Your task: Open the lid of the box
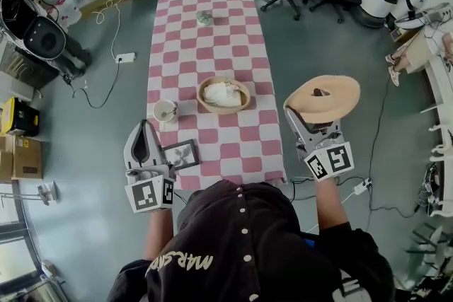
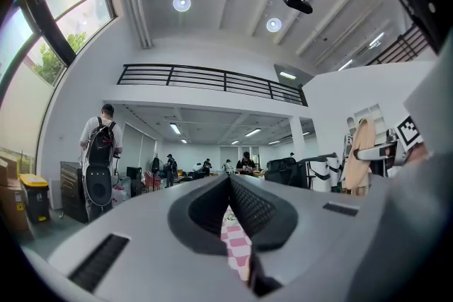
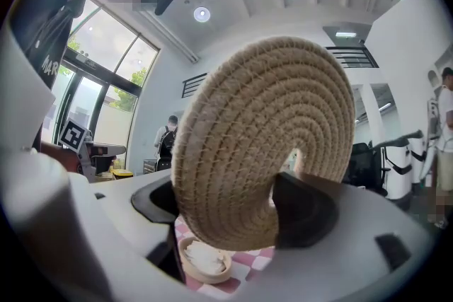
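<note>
The round, shallow box of pale woven rope [image 1: 200, 97] stands open on the long table under a pink-and-white checked cloth [image 1: 212, 46], and something white and crumpled fills its inside. Its lid, a flat disc of the same coiled rope [image 1: 324, 99], is off and well to the right of the box, beyond the table's edge and above the grey floor. The right gripper [image 1: 311, 125] holds it, its dark pads pressed on the disc with the jaws set wide to take it. In the right gripper view the lid stands on edge, tilted, with a small loop handle showing at its centre, and the open box lies below it on the cloth. The left gripper [image 1: 144, 127] is to the left of the box and nearer the person, at the table's near left corner. Its jaws are closed together on nothing, leaving only a thin slit through which the checked cloth shows. Just left of the box sits a small white cup [image 1: 165, 110]. A small dark-framed picture [image 1: 180, 154] lies nearer the person than the box, beside the left gripper. Far beyond the box, towards the table's far end, is a small greenish thing [image 1: 204, 18], too small to make out.
</note>
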`<action>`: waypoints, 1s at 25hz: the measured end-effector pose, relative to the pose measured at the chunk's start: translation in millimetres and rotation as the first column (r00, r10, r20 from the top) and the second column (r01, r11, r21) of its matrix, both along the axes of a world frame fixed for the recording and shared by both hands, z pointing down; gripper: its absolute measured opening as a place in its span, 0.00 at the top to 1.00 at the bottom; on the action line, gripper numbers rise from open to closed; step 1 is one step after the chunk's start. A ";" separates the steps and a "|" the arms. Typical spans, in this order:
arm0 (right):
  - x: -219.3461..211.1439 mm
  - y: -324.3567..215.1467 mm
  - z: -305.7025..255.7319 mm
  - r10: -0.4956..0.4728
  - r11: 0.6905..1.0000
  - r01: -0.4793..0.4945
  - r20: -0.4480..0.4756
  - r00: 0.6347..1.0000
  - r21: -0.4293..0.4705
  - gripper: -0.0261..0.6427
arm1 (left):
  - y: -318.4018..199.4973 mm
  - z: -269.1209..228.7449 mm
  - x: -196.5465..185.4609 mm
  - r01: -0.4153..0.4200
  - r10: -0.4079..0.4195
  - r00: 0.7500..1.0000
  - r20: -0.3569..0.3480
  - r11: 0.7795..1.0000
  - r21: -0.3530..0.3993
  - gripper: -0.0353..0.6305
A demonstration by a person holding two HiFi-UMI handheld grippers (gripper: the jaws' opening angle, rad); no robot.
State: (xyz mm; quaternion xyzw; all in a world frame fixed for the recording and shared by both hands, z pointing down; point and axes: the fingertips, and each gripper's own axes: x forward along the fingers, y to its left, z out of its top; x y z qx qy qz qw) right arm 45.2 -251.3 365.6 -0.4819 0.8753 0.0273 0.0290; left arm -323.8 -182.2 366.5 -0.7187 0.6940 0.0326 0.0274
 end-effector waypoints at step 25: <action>7.7 -11.9 5.0 0.022 1.000 -0.023 -0.031 0.999 0.000 0.40 | -4.4 4.6 -8.6 0.031 -0.031 1.000 -0.005 0.999 -0.016 0.94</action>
